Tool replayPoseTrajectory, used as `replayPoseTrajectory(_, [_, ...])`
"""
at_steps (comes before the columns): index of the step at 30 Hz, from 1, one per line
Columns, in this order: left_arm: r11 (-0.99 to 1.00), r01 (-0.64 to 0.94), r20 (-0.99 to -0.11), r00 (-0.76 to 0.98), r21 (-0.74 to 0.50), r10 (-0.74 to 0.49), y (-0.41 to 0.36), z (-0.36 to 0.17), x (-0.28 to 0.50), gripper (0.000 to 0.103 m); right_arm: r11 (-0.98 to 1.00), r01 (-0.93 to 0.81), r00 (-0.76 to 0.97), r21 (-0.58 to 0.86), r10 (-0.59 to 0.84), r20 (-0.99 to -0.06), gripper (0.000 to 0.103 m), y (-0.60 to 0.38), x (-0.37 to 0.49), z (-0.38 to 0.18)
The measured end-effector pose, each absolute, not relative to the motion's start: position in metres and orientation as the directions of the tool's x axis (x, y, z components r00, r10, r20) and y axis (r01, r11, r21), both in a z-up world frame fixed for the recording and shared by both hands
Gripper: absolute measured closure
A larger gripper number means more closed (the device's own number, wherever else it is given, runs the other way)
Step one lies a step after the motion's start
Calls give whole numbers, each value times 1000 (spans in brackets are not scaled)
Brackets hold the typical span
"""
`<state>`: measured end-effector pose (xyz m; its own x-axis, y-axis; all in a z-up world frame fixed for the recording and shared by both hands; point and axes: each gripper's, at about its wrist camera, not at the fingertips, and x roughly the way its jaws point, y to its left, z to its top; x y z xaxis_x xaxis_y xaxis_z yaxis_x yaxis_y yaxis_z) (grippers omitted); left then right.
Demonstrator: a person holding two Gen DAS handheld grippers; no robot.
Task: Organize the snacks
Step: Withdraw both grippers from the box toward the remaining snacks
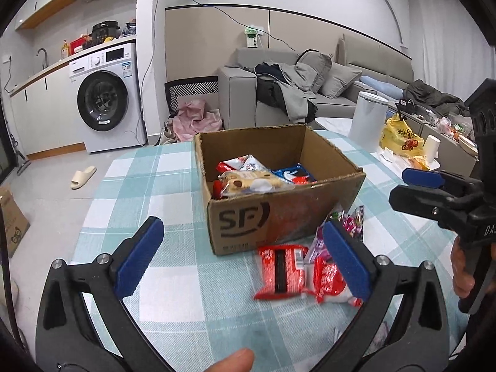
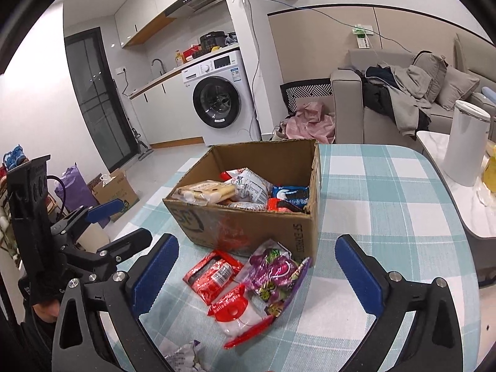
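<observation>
Snack packets lie loose on the checked surface (image 2: 387,192) in front of your two tools, both spread wide and holding nothing. Your left tool (image 1: 245,259) hovers low over the cloth, its blue pads framing a red packet (image 1: 282,271) and a red-and-white packet (image 1: 328,282) at its 3 o'clock. Your right tool (image 2: 257,272) brackets the same cluster: the red packet (image 2: 214,274) at 10 o'clock, a purple packet (image 2: 277,274) at centre and the red-and-white packet (image 2: 238,317) at 6 o'clock, all touching or overlapping. A crumpled wrapper (image 2: 186,356) sits at the right view's bottom edge. Just beyond, at 12 o'clock, the open cardboard box (image 1: 279,217) already holds several packets, among them a beige biscuit pack (image 2: 204,190) and a blue one (image 2: 291,193). The purple packet touches the box's near wall.
</observation>
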<state>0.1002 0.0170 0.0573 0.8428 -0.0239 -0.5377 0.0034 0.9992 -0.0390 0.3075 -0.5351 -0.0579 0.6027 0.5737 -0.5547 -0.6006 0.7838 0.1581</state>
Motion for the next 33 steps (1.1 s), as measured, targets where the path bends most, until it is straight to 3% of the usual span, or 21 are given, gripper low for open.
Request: replayPoseTrajectory(33, [998,2,-616,786,-64,-41,15,31,33,1,799,-592,555,109,502,-663,0,-550,255,-101])
